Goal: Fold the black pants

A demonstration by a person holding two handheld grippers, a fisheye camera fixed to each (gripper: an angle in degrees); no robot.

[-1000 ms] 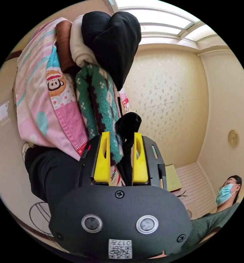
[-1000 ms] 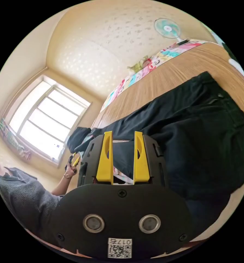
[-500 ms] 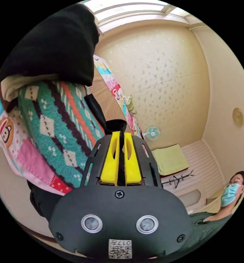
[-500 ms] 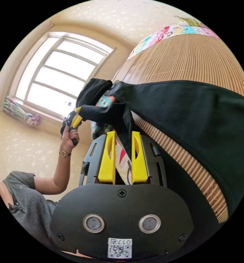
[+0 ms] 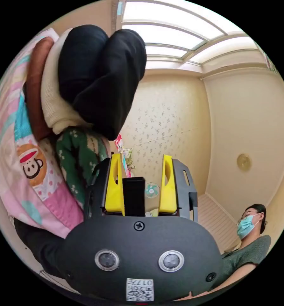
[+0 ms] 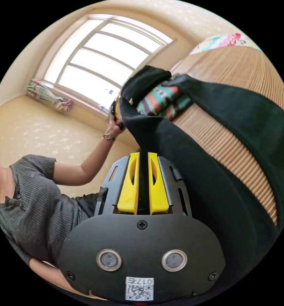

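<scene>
While the right gripper (image 6: 143,159) has both yellow jaws pressed together on an edge of the black pants (image 6: 212,165), the left gripper (image 5: 141,185) stands with its jaws spread wide; a dark strip sits between them, touching neither, so it grips nothing. From the right gripper the pants run up toward the person's hand (image 6: 115,122) and back across the ribbed mat (image 6: 240,70). Beside the left gripper rises a stack of folded clothes (image 5: 78,95) on a patterned bedcover (image 5: 24,159). Judged risks: held at one point only, the lifted edge may sag or twist, giving a crooked fold; a pull could drag the pants against the stack and topple it. No container is seen. A wall fan (image 5: 152,190) lies beyond.
</scene>
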